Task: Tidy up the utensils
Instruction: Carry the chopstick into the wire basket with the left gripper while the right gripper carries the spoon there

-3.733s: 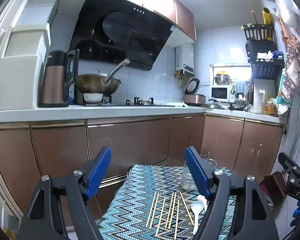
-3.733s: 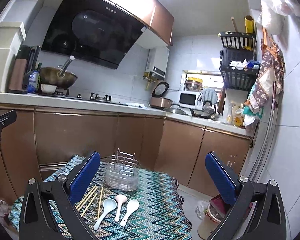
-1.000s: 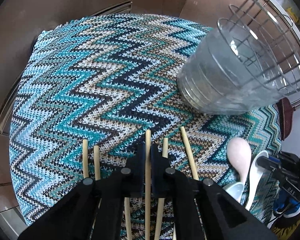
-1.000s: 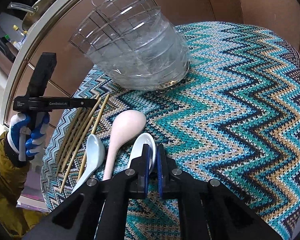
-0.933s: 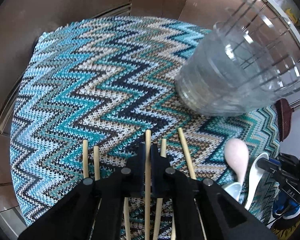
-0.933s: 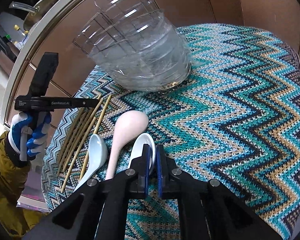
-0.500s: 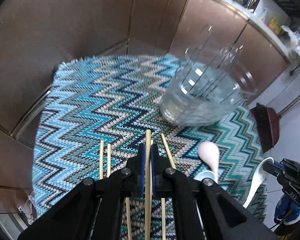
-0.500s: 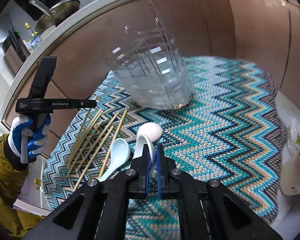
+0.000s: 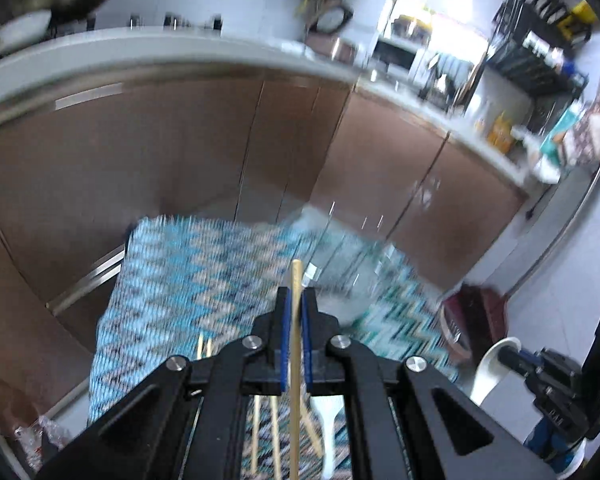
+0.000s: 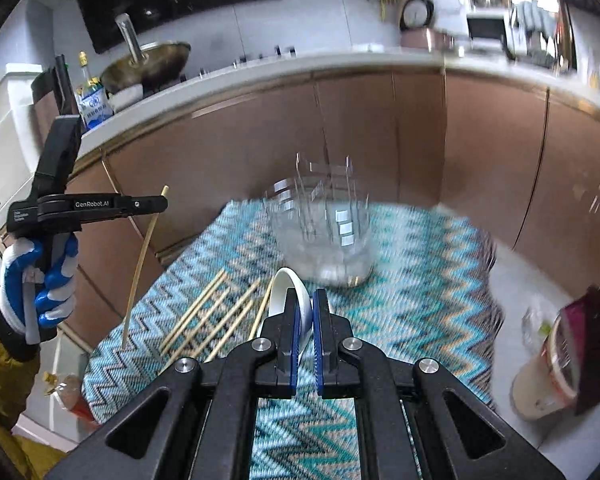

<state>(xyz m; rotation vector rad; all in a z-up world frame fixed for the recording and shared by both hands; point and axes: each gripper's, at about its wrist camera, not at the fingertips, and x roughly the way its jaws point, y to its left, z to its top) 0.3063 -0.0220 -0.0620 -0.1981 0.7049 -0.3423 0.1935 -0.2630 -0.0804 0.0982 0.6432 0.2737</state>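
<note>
Now left tool [image 9: 295, 312] pinches pale wood chopstick [image 9: 296, 344], right tool [image 10: 305, 312] clamps glossy white spoon [image 10: 290, 292].

"GenRobot.AI" is printed on the left tool [image 10: 162, 203].

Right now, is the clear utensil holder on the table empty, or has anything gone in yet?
Apparently empty: the utensil holder is blurred, but nothing shows inside. The chopstick and white spoon are held clear of it.
</note>
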